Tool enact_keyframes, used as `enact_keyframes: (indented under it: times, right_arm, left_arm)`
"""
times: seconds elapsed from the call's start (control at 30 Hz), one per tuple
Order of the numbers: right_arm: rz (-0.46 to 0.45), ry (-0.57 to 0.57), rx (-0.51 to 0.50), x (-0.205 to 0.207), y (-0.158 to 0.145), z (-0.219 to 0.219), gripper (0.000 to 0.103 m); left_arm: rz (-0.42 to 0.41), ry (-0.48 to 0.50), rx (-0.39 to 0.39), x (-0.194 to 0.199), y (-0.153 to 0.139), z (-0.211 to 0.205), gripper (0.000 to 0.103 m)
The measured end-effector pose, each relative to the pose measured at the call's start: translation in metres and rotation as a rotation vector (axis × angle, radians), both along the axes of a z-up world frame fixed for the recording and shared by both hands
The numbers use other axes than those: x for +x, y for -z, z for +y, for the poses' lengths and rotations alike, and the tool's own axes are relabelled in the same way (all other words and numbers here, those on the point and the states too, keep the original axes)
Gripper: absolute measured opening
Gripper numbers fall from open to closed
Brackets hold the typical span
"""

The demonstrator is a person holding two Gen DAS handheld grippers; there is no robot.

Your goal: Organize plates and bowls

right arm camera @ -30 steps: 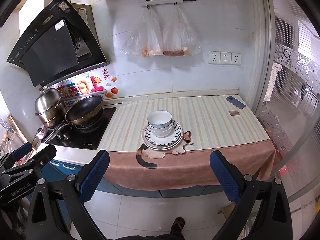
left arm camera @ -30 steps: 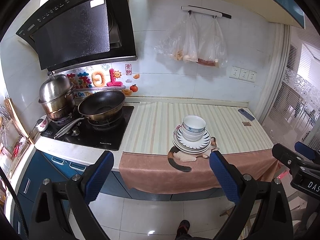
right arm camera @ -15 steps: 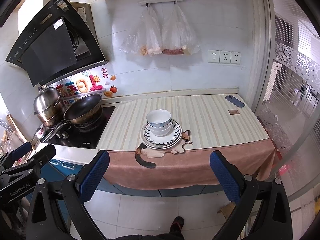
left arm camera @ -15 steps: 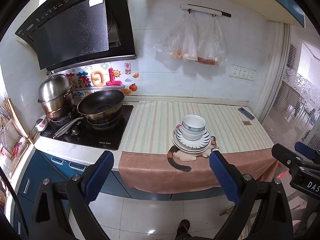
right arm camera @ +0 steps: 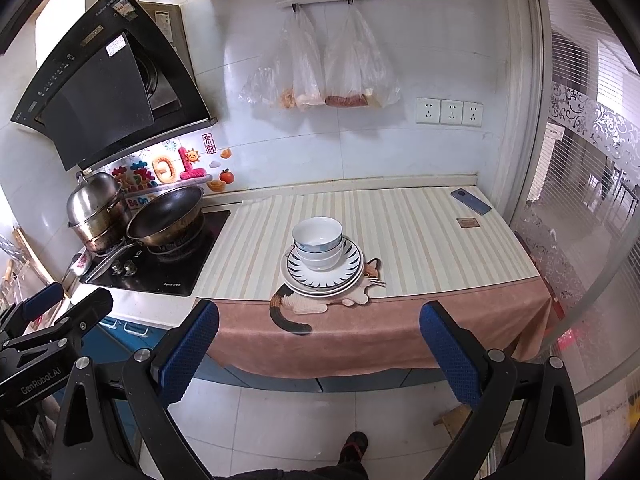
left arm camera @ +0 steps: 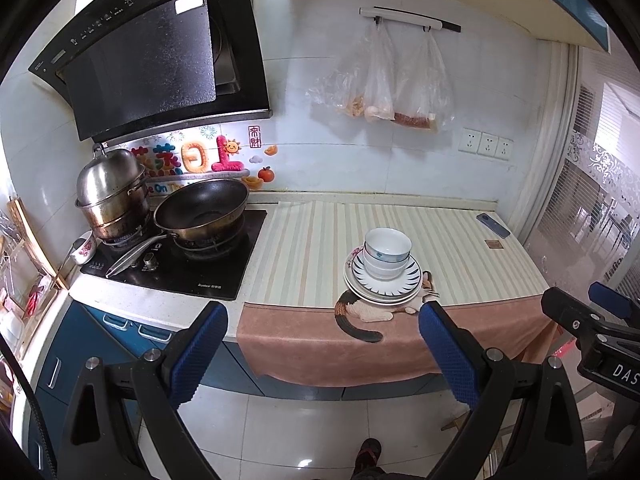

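A stack of white bowls (left arm camera: pixel 387 250) (right arm camera: pixel 318 242) sits on a stack of plates (left arm camera: pixel 408 286) (right arm camera: pixel 348 274) with a blue ray pattern, near the front edge of the striped counter (left arm camera: pixel 304 248) (right arm camera: pixel 420 240). My left gripper (left arm camera: pixel 324 354) hangs open over the floor, well short of the counter, with nothing between its blue pads. My right gripper (right arm camera: pixel 320 350) is open and empty too, also back from the counter edge. Each gripper shows at the side of the other's view.
A black wok (left arm camera: pixel 202 210) and a steel steamer pot (left arm camera: pixel 110 196) stand on the hob at the left. A cat-shaped mat (left arm camera: pixel 368 312) lies under the plates. A phone (left arm camera: pixel 493 225) and a small card lie at the back right. Plastic bags (left arm camera: pixel 384 80) hang on the wall.
Both views have shifted slightly; the counter and dishes sit a little lower and nearer in frame. Both grippers stay open and the dishes have not moved.
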State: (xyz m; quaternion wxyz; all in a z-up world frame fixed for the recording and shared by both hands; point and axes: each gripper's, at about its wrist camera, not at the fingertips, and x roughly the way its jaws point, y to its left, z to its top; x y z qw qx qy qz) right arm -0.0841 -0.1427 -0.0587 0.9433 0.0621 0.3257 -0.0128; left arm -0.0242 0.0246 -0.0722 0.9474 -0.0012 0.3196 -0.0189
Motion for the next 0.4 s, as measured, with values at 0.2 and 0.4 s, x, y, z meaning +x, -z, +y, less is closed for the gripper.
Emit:
enact_keyframes:
  times: [0.2,0.4]
  right_arm:
    - [0.0,-0.001,0.0,-0.0001,0.001,-0.0001,0.102]
    - [-0.002,0.003,-0.003,-0.0003,0.0058,-0.0004,0.102]
  left_arm:
    - [0.001,-0.001,0.005,0.0025,0.0003,0.0021,0.098]
    - [-0.012,0.004,0.018,0.0023,0.0007,0.0047,0.098]
